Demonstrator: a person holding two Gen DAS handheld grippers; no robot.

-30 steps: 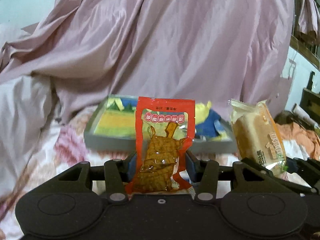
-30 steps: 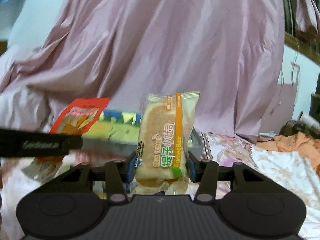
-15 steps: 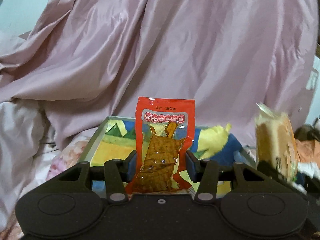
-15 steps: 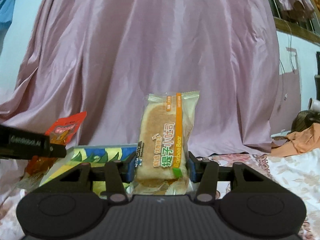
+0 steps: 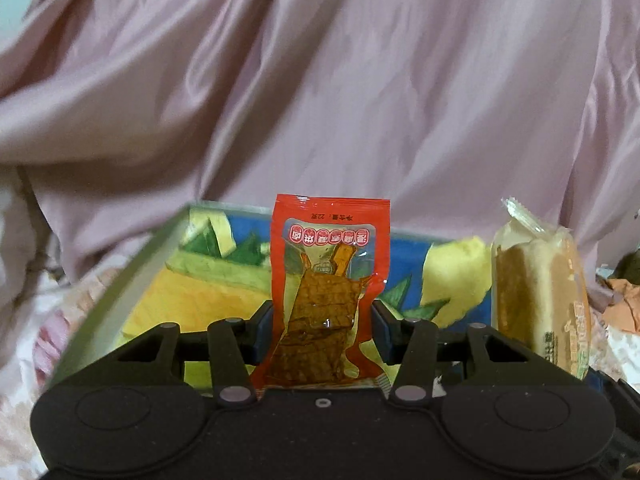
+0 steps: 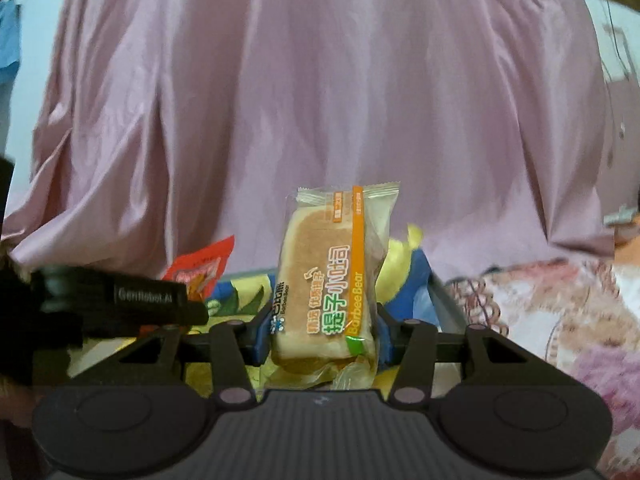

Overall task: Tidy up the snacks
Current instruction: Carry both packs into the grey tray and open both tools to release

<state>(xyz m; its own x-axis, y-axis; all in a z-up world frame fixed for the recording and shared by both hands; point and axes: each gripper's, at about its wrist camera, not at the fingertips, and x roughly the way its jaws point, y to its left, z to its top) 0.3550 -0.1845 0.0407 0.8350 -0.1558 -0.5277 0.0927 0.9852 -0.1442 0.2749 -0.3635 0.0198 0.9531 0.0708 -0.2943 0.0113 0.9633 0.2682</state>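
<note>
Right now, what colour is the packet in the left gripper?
Red, with a clear window showing brown food; the red packet shows best in the left wrist view.

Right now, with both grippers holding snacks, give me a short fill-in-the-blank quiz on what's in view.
1. The left gripper is shut on a ____ snack packet.
2. The right gripper is shut on a wrapped ____.
3. Beyond both snacks lies a tray with a colourful picture, resting on floral ____.
4. The backdrop is a draped ____ cloth.

Missing words: red; bread; bedding; pink
</note>
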